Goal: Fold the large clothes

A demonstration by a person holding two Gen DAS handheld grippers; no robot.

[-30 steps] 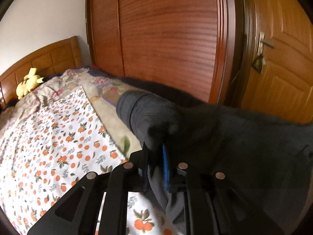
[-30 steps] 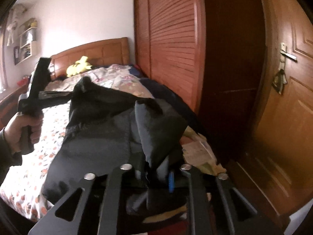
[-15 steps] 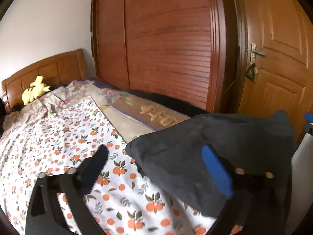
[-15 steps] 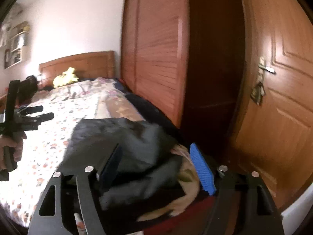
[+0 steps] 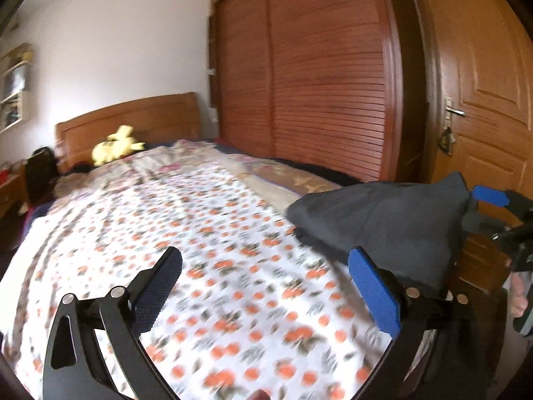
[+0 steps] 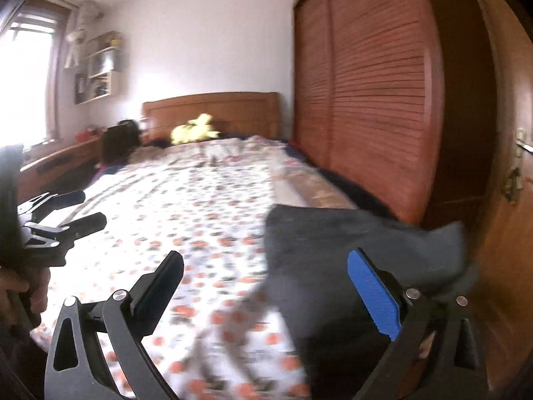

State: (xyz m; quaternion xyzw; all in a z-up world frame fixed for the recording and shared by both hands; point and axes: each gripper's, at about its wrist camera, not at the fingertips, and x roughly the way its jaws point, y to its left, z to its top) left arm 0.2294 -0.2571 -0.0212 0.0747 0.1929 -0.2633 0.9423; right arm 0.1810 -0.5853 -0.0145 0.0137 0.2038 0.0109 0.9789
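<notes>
Dark grey folded cloth garment [image 5: 383, 220] rests at the floral orange-print bedspread's [image 5: 206, 266] corner; left gripper [image 5: 266, 286] and right gripper [image 6: 266, 286], jaws just spread, hold nothing, releasing it.

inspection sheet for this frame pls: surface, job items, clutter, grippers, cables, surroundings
Surface: bed under an orange-print sheet, with a floral quilt towards the headboard.
Job's things: dark garment bunched at the bed's near right corner, by the wardrobe; not held.
Clutter: yellow plush toy by the headboard; dark bag at the bed's far left.
Grippers: left gripper open, only the sheet between its pads; right gripper open, its blue pad over the garment without pinching it. Both sets of jaws have just been opening.
Cables: nothing seen.
Surroundings: slatted wooden wardrobe, wooden door with a handle, wall shelves, bright window.
</notes>
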